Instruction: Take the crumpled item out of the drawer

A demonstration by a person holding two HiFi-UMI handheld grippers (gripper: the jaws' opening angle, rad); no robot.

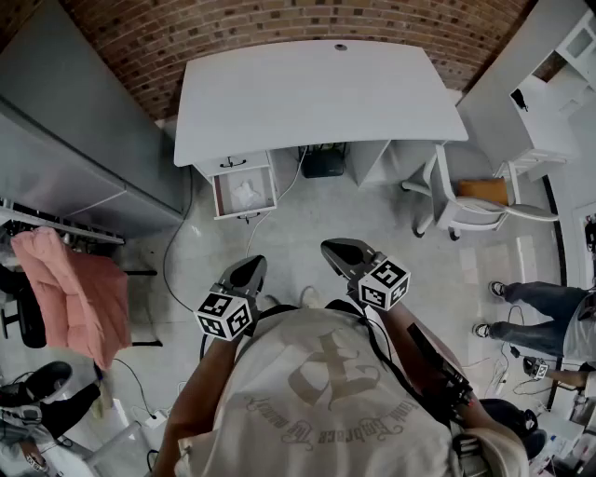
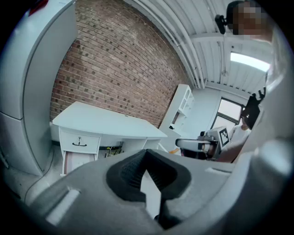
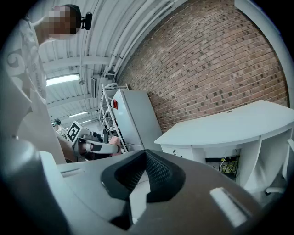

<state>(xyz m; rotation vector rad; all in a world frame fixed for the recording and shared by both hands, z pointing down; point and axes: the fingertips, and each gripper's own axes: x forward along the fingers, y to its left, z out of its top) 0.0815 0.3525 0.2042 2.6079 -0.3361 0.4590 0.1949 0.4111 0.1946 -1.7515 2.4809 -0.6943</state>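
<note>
Brick wall (image 1: pixel 279 23), one desk (image 1: pixel 317 93) — one open drawer (image 1: pixel 244 213)

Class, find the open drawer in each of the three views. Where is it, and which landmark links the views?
Head view: the open drawer, upper left of centre, white crumpled item inside.
Left gripper view: the drawer, lower left, under the closed drawer.
Right gripper view: not in it.
Shared landmark: the white desk.
</note>
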